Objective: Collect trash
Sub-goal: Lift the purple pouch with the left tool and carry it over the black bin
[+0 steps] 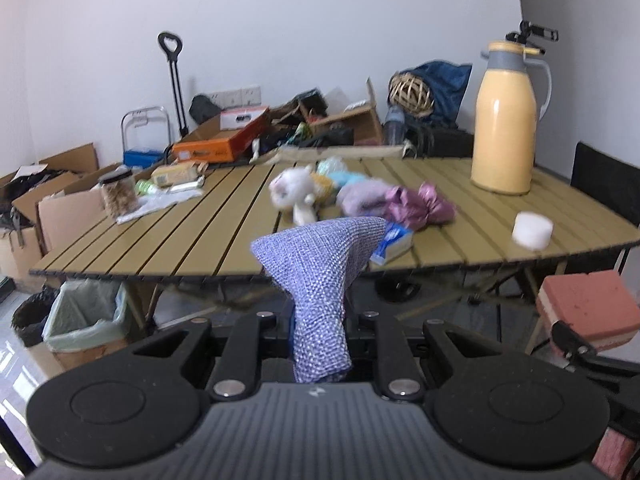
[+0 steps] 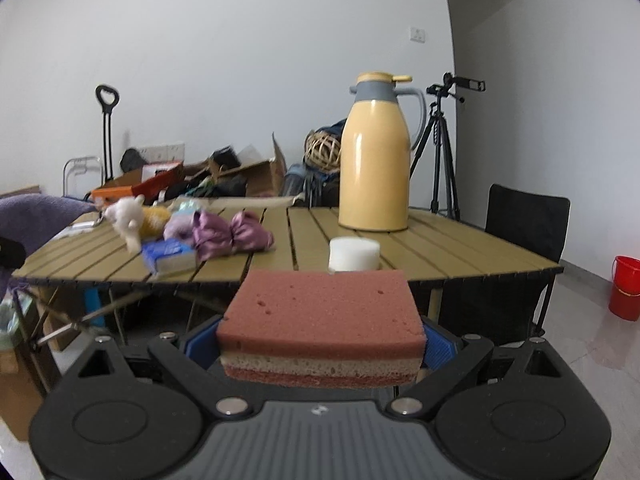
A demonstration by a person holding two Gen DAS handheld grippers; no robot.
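My left gripper (image 1: 318, 344) pinches a limp, light purple mesh cloth (image 1: 320, 264) low down, while my right gripper (image 2: 320, 344) squeezes a soft, springy sponge (image 2: 320, 320) across its sides.

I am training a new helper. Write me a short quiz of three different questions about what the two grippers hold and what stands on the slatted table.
1. True or false: the left gripper is shut on a purple woven mesh cloth.
2. The right gripper grips which thing? A) a white foam cylinder B) a pink layered sponge block C) a blue tissue pack
3. Fill in: the tall yellow thermos jug with the grey collar stands upright on the ____ .

Key
1. True.
2. B: the pink layered sponge block sits between the jaws; the white foam cylinder and blue tissue pack lie on the table.
3. Olive slatted table.
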